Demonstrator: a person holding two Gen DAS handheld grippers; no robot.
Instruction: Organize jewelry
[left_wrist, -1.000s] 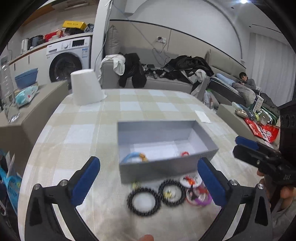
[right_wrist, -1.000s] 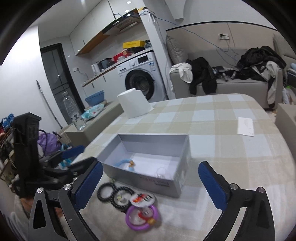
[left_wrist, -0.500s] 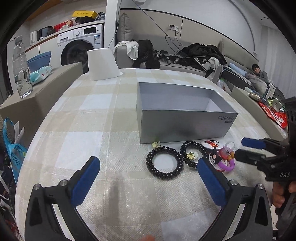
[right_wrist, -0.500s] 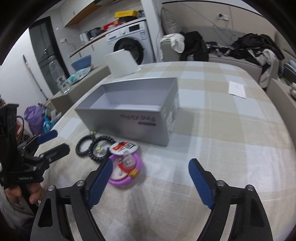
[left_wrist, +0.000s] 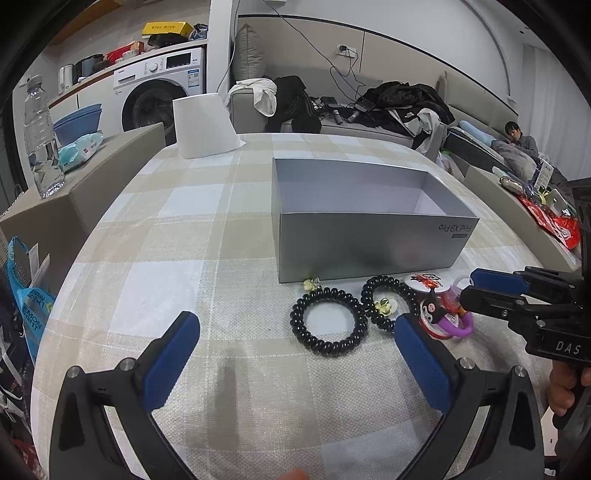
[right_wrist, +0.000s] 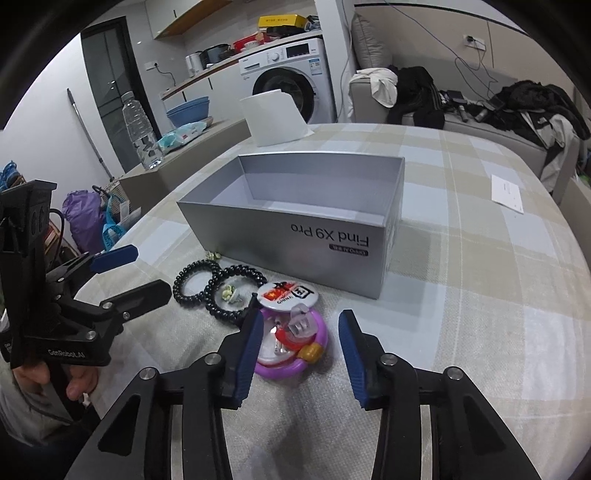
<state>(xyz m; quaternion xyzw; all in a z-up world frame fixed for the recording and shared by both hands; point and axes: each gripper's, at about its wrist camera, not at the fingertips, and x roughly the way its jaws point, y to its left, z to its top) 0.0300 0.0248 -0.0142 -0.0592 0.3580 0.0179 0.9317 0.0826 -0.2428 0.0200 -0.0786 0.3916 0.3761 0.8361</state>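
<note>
Jewelry is all bunched up on the checked tablecloth (left_wrist: 155, 236) right against the near wall of the grey box (left_wrist: 369, 247), which sits open-topped around the middle of the table. From the left wrist view: two black coil bands, the first black band (left_wrist: 328, 321) at about 12 o'clock from the left gripper (left_wrist: 295, 363), the second black band (left_wrist: 388, 302) touching it on the right side. A small yellow charm (left_wrist: 311, 283) sits right at the box's bottom edge. Round badge (right_wrist: 286, 293) lies just beside the box wall, and the purple ring (right_wrist: 295, 347) with little toy bits piled on it is touching the badge.

Left gripper has its fingers wide apart, nothing between them, over bare cloth with loads of room at 9 o'clock out to the table's rounded edge.

Right gripper (right_wrist: 301, 354) has its fingers apart too, one on each side of the purple ring, not touching it as far as I can tell. Cloth at 3 o'clock from it is bare as well, just a paper slip (right_wrist: 508, 194) far off near the table edge. Paper roll (left_wrist: 203, 125) stands at the far edge, well apart from everything.
</note>
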